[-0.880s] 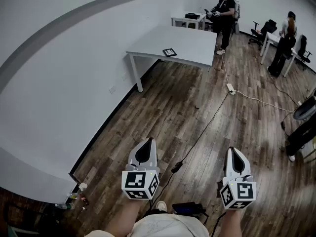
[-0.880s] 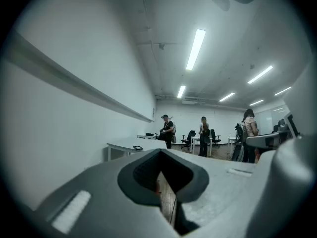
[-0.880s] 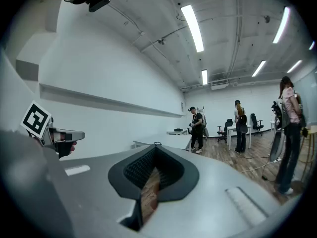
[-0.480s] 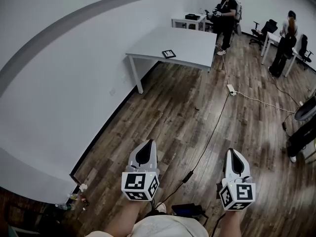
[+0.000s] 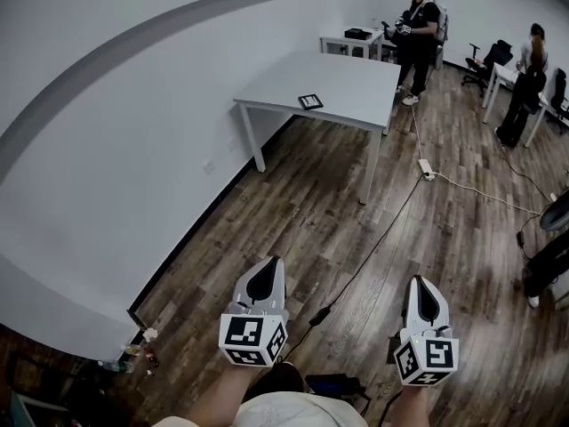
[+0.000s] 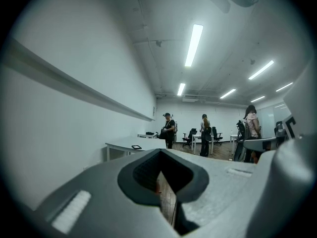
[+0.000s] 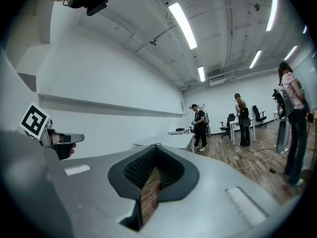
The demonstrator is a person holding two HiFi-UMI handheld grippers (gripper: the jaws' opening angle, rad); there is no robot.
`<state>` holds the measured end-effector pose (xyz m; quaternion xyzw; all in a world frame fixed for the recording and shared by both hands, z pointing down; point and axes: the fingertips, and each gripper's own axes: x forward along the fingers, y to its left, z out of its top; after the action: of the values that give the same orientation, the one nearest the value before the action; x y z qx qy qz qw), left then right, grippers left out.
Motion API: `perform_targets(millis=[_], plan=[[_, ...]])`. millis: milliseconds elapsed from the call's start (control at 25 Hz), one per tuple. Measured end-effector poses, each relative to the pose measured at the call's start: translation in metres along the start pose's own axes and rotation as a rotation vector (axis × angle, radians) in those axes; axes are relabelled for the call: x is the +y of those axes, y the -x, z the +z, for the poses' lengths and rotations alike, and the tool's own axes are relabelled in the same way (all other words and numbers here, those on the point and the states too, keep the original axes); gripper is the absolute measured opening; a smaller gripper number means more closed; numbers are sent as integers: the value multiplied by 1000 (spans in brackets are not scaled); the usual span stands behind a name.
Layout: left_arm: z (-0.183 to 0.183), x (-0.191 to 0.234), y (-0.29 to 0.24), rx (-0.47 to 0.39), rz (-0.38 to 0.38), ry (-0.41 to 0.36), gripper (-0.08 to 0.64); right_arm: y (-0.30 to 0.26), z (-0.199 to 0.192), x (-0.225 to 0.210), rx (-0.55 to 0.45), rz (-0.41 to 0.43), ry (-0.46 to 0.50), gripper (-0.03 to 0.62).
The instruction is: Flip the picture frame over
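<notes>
Head view: the room sits farther right and lower in the picture than before.

- The table (image 5: 356,78) and the picture frame (image 5: 310,101) on it have shifted right and slightly down.
- The person in black (image 5: 418,25) behind the table has moved right, closer to the top edge.
- The power strip (image 5: 426,168) on the floor has shifted right and down.
- The cable plug (image 5: 320,314) between the grippers has changed position along the floor.
- The left gripper (image 5: 268,263) and right gripper (image 5: 418,281) sit slightly lower.
</notes>
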<state>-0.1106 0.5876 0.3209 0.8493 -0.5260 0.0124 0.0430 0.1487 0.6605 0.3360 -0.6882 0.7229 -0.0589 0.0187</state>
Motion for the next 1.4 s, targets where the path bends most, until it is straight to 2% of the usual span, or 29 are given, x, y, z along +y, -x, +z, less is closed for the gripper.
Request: perform_targets(millis=[280, 480, 1000, 1400], plan=[[1, 12, -34, -7, 6, 13, 0, -45, 0, 9, 0, 43, 6, 26], [1, 32, -81, -7, -15, 29, 0, -93, 2, 6, 13, 27, 13, 26], [6, 125, -207, -2, -58, 53, 0, -260, 11, 41, 44, 22, 54, 26], [15, 181, -271, -1, -43, 53, 0, -345, 17, 63, 33, 43, 52, 26]])
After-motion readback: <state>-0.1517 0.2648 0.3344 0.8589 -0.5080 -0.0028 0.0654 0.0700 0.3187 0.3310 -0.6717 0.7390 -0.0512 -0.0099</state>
